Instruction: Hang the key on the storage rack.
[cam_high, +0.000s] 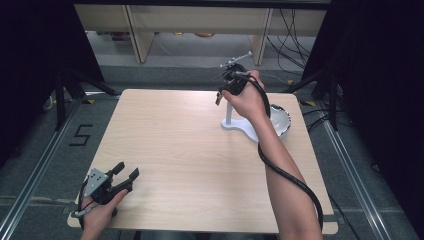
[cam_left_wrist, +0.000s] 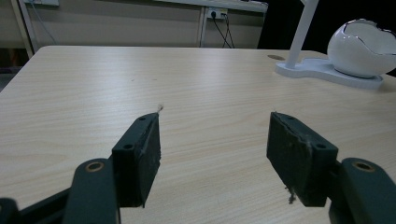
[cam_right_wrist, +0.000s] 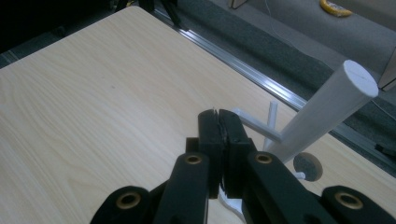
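A white stand (cam_high: 236, 125) with an upright post (cam_right_wrist: 327, 112) and thin side pegs (cam_right_wrist: 254, 123) rises at the table's far right. A small tan disc (cam_right_wrist: 307, 166) lies or hangs at the post's foot. My right gripper (cam_right_wrist: 218, 114) is up beside the post's top, jaws pressed together; a hair-thin sliver pokes from the tips, too small to tell what it is. In the high view the right gripper (cam_high: 219, 98) hovers over the stand, pointing down-left. My left gripper (cam_high: 126, 171) rests at the table's near left corner, open, with nothing between its jaws (cam_left_wrist: 215, 135).
A white egg-shaped bowl (cam_left_wrist: 364, 46) with a jagged rim sits on the stand's base (cam_left_wrist: 322, 70), also seen at the right edge as the bowl (cam_high: 281, 120). The wooden table (cam_high: 175, 150) spreads between the hands. Cables and furniture legs lie on the floor beyond.
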